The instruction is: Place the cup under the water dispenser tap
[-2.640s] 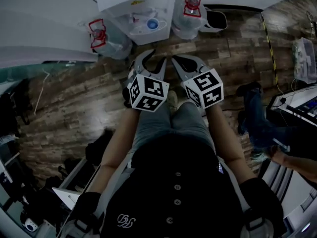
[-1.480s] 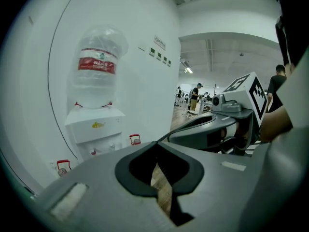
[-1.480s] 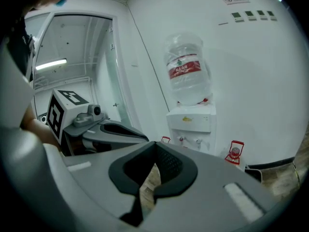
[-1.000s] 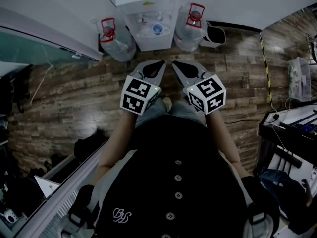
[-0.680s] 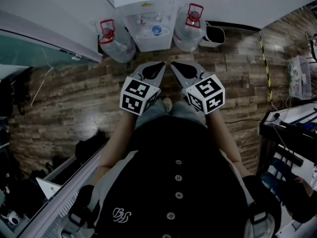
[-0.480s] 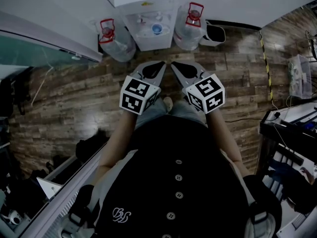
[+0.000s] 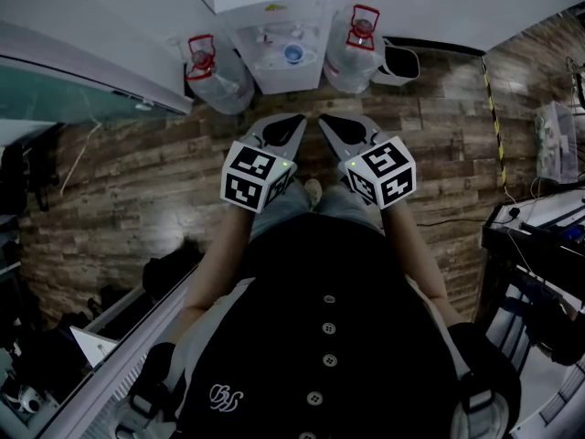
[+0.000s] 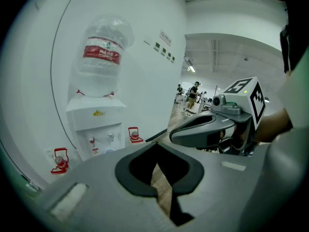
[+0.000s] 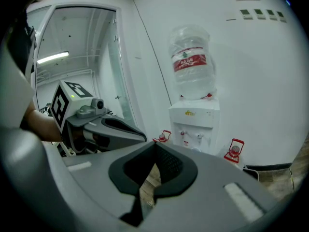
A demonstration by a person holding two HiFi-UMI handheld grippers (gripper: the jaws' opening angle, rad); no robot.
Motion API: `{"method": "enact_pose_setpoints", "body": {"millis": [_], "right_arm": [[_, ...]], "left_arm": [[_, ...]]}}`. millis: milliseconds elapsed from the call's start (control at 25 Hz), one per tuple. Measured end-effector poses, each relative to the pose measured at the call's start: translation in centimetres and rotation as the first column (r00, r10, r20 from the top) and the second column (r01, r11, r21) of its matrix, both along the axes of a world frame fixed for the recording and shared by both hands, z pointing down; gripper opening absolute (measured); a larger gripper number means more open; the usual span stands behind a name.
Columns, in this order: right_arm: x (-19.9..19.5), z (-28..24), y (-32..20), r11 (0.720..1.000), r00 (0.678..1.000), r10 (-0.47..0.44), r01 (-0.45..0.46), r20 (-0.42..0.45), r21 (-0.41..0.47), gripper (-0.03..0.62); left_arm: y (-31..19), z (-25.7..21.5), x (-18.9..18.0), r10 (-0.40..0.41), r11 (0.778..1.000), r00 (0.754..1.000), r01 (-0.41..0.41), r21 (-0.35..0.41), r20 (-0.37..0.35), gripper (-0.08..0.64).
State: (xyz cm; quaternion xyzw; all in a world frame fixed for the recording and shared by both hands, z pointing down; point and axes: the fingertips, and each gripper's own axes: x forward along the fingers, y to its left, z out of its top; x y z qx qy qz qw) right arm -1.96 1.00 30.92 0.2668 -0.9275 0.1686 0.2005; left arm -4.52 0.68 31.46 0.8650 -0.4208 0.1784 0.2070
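A white water dispenser stands against the wall at the top of the head view, with a clear bottle on top. A small blue cup sits on its front ledge below the taps. Both grippers hover side by side over the wooden floor, well short of the dispenser and pointing at it. My left gripper is shut with nothing in it, jaws meeting at the tip. My right gripper is likewise shut and empty. The dispenser also shows in the right gripper view.
Two spare water bottles with red handles stand on the floor on either side of the dispenser. A black bin sits to its right. Glass partition at left, desks and cables at right.
Over the last second both grippers kept their place and stayed shut. Since the oldest frame the head view has shifted, and the dispenser now sits more centred above the grippers.
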Motion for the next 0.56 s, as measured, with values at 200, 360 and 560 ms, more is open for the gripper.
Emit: {"method": "enact_pose_setpoints", "body": {"millis": [200, 360, 560], "right_arm": [[-0.12, -0.11, 0.01, 1.000, 1.000, 0.002, -0.002, 0.004, 0.003, -0.002], [-0.13, -0.20, 0.10, 1.000, 1.000, 0.005, -0.005, 0.006, 0.009, -0.002], [-0.14, -0.21, 0.22, 1.000, 1.000, 0.005, -0.005, 0.005, 0.008, -0.002]], "left_arm": [[0.12, -0.01, -0.21, -0.008, 1.000, 1.000, 0.008, -0.002, -0.002, -0.003], [0.22, -0.09, -0.31, -0.019, 1.000, 1.000, 0.019, -0.003, -0.011, -0.003], [0.34, -0.22, -0.19, -0.015, 1.000, 1.000, 0.015, 0.000, -0.021, -0.003]]}}
